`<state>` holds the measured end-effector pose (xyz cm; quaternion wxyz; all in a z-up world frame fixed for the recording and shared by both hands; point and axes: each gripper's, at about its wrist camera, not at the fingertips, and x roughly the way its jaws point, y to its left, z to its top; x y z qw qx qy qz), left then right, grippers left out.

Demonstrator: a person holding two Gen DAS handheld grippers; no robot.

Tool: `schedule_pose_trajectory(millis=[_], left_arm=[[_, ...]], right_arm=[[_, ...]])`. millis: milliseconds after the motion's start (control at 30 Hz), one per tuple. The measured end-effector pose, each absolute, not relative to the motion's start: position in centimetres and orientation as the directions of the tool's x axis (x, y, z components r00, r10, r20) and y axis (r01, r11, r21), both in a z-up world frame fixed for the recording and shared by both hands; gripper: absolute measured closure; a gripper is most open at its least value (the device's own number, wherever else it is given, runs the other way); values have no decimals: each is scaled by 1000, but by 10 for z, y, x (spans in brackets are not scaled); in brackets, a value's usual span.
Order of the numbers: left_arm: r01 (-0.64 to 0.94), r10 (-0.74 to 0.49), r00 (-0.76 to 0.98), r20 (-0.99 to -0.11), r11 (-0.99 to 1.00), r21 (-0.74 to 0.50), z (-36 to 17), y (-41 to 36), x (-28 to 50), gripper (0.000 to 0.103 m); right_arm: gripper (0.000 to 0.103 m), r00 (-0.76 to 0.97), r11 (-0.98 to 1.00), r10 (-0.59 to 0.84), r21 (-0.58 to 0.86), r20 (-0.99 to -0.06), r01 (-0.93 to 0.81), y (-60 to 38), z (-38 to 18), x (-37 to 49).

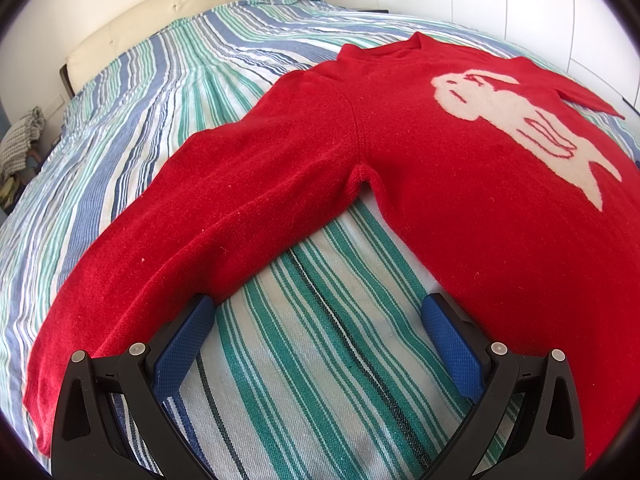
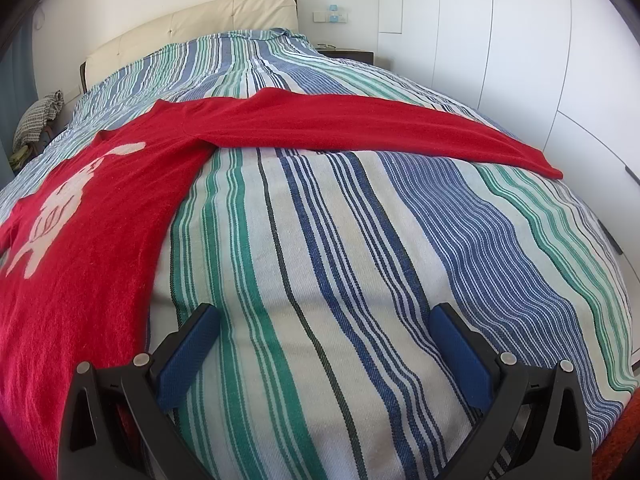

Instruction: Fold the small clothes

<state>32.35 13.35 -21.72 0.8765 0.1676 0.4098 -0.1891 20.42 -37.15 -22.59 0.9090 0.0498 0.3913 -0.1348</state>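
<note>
Left wrist view: your left tool (image 1: 318, 320) and right tool (image 2: 326, 330) hover with jaws apart and empty over the striped bedspread (image 2: 360, 240), where the red sweater (image 1: 460, 200) lies spread flat, unfolded; next, likely pinch a sleeve (image 1: 160, 240) cuff and fold inward.

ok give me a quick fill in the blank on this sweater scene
1. The sweater is coloured ____.
2. It lies spread out on a ____ bedspread.
3. Both the left claw and the right claw are ____ and hold nothing.
4. The animal design on its front is ____.

Missing words: red; striped; open; white
</note>
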Motion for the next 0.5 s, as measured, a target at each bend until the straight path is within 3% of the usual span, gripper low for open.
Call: schedule_pose_trajectory(millis=[500], left_arm=[[469, -194, 593, -782, 872, 139, -217, 133, 323, 0]], right_arm=[[0, 658, 959, -208, -17, -724, 284, -371, -225, 203]])
